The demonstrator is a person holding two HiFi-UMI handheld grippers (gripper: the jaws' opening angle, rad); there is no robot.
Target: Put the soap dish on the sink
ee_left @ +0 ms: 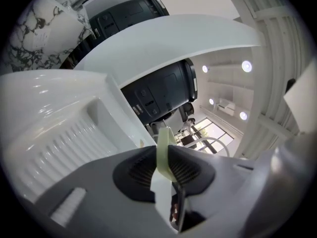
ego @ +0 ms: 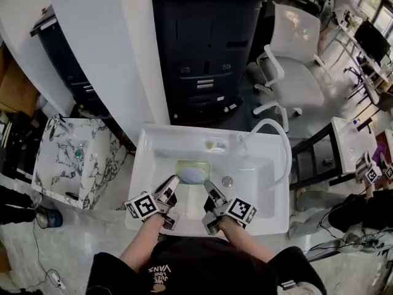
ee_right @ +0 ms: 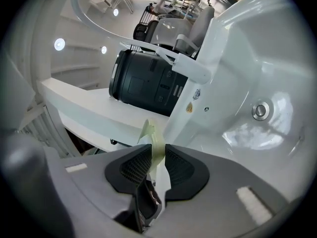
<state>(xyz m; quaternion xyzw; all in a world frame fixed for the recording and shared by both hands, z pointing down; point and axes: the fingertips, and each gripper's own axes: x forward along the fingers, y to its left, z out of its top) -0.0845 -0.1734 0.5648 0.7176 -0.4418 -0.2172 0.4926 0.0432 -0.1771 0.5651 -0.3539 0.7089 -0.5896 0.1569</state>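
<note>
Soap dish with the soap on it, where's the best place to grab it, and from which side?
Probably by its thin rim, one claw on each side, coming in level from the near edge. The soap dish is flat and carries soap, so two pinches keep it from tipping. The left claw and right claw hold it like that now, over the sink.
</note>
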